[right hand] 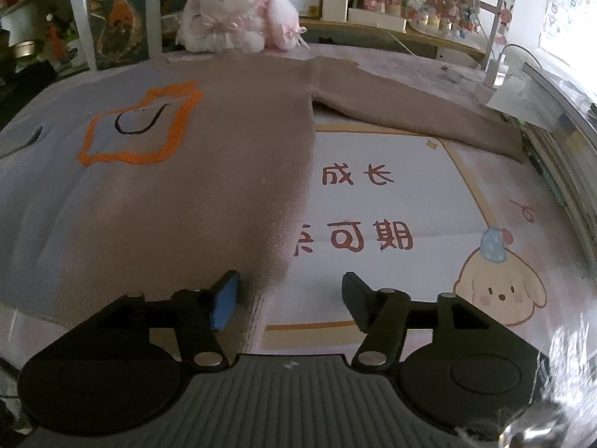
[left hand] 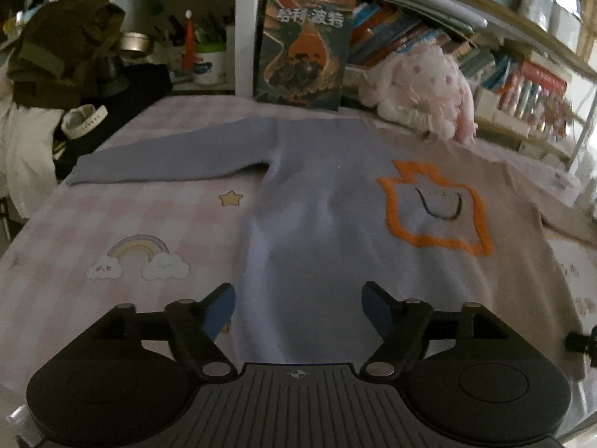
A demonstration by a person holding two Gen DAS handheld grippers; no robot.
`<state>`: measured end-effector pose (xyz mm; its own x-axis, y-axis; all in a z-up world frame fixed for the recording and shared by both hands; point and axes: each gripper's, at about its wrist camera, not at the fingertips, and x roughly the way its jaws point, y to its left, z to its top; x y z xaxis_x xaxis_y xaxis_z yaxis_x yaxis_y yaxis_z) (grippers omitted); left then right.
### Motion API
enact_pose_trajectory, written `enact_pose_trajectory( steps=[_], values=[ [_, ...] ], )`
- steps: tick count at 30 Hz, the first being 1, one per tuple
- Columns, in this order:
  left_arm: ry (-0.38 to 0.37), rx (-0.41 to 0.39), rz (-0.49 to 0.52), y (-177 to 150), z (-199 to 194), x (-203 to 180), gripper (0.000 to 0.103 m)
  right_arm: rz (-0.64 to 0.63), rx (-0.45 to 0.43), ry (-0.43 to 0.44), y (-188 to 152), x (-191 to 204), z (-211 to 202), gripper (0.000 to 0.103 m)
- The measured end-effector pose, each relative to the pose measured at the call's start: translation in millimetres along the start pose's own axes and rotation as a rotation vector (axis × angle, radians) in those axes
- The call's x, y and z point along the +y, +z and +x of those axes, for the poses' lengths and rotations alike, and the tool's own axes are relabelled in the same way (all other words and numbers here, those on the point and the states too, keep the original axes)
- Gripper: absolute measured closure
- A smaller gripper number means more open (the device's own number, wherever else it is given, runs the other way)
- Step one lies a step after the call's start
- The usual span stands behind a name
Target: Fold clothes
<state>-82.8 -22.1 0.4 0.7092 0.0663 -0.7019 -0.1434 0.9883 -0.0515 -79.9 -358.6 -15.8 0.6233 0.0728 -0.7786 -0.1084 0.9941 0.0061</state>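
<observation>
A two-tone sweater lies flat on the table, blue-grey on its left half [left hand: 321, 194] and tan on its right half [right hand: 231, 156], with an orange outlined motif [left hand: 433, 205] on the chest. Its blue sleeve [left hand: 168, 160] stretches left; its tan sleeve [right hand: 418, 115] stretches right. My left gripper [left hand: 298, 310] is open, over the hem at the sweater's left side. My right gripper [right hand: 289, 298] is open, straddling the sweater's lower right edge. Neither holds anything.
A pink checked mat [left hand: 130, 224] with cartoon prints covers the table. A plush rabbit [right hand: 238, 11] and an upright book [left hand: 306, 48] stand behind the collar. Shelves of books line the back. Dark clothing [left hand: 63, 48] is piled at far left.
</observation>
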Motion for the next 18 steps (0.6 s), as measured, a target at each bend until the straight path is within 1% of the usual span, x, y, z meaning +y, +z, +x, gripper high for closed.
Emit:
enact_pose_trajectory(
  steps=[1,2,4,5,7,8,14,18],
  values=[
    [0.010,0.004,0.015,-1.4,-1.3,-3.4,0.019,-0.001,-0.003,0.001,-1.1,-1.1,0.4,0.031],
    [0.016,0.007,0.026,-2.6,-2.3,-6.0,0.019,-0.003,-0.006,0.001,-2.1,-2.2,0.9,0.027],
    [0.027,0.010,0.046,-5.2,-4.4,-11.0,0.018,0.001,-0.010,-0.006,-3.8,-3.7,2.1,0.014],
    [0.030,0.009,0.053,-6.4,-5.7,-12.4,0.017,0.004,-0.012,-0.012,-4.6,-4.3,2.9,0.013],
    [0.035,0.009,0.070,-8.0,-6.1,-15.4,0.014,0.011,-0.015,-0.024,-6.0,-5.6,4.4,0.003],
    [0.035,0.012,0.079,-8.5,-5.5,-16.0,0.011,0.015,-0.017,-0.028,-6.7,-6.2,5.0,0.001],
    [0.025,0.011,0.134,-9.4,-2.2,-13.3,0.010,0.079,-0.020,-0.043,-8.4,-7.7,7.3,0.000],
    [-0.005,-0.014,0.159,-4.1,1.1,0.4,0.010,0.118,-0.019,-0.093,-6.4,0.3,8.3,0.000]
  ],
)
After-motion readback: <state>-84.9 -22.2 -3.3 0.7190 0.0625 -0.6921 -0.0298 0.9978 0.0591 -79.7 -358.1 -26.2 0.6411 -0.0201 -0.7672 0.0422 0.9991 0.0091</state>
